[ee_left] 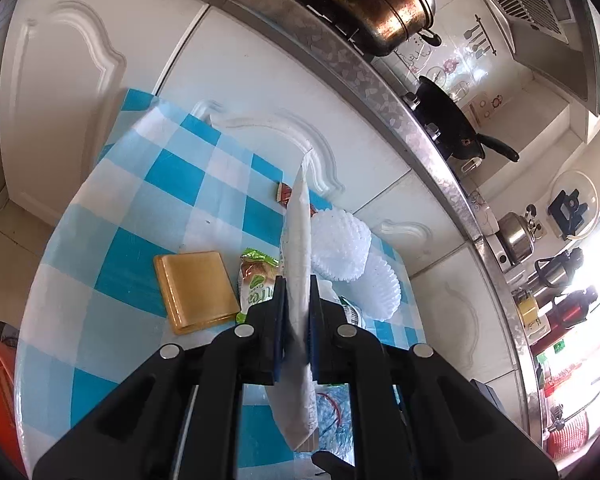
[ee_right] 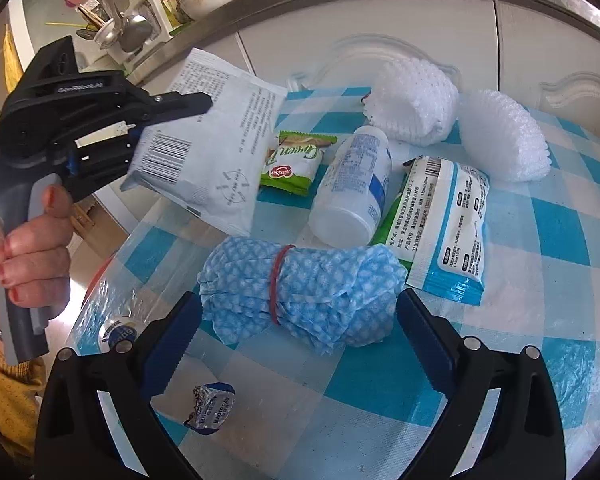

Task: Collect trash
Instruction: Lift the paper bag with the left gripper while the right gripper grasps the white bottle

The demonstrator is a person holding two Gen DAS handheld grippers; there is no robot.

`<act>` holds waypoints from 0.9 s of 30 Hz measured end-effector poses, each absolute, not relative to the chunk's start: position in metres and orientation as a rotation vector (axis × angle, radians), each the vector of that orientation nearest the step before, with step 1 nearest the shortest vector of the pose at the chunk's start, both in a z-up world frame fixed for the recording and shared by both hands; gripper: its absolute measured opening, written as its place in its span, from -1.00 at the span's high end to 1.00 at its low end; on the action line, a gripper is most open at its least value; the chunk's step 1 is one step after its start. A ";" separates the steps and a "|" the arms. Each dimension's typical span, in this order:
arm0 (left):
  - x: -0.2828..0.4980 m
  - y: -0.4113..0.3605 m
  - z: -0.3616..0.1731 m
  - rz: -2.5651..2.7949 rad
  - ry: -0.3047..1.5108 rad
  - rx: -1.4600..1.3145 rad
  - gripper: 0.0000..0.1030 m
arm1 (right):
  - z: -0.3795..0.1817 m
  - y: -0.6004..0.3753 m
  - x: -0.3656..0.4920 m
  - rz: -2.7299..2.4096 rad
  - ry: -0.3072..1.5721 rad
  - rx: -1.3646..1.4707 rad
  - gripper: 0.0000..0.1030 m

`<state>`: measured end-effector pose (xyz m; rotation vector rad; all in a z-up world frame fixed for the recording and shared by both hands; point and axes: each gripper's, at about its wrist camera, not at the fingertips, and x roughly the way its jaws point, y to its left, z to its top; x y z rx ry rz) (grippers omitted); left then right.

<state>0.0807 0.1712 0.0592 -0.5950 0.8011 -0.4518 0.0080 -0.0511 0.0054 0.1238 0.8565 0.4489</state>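
Home kitchen, stove pot [ee_left: 373, 2], frying pan [ee_left: 453, 126]

The tablecloth [ee_right: 551, 216] is checked in bright blue, pale blue and white. The bundled cloth [ee_right: 300, 292] at 6 o'clock is light blue with white dots, ringed by a red rubber band [ee_right: 276, 280]. The snack packet [ee_right: 296, 164] is green and white. 2 foam nets [ee_right: 415, 100] at 1 o'clock are white. The board [ee_left: 196, 292] is amber. The pouch [ee_right: 216, 140] is white with black print.
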 end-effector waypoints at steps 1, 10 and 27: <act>0.077 0.174 0.062 -0.450 0.793 -0.595 0.78 | 0.005 -0.048 0.009 0.441 0.859 0.116 -0.88; 0.046 0.196 0.075 -0.448 0.755 -0.616 0.78 | 0.002 -0.025 0.014 0.414 0.888 0.060 -0.88; 0.018 0.235 0.049 -0.412 0.770 -0.712 0.79 | 0.041 -0.049 -0.019 0.760 0.784 0.101 -0.88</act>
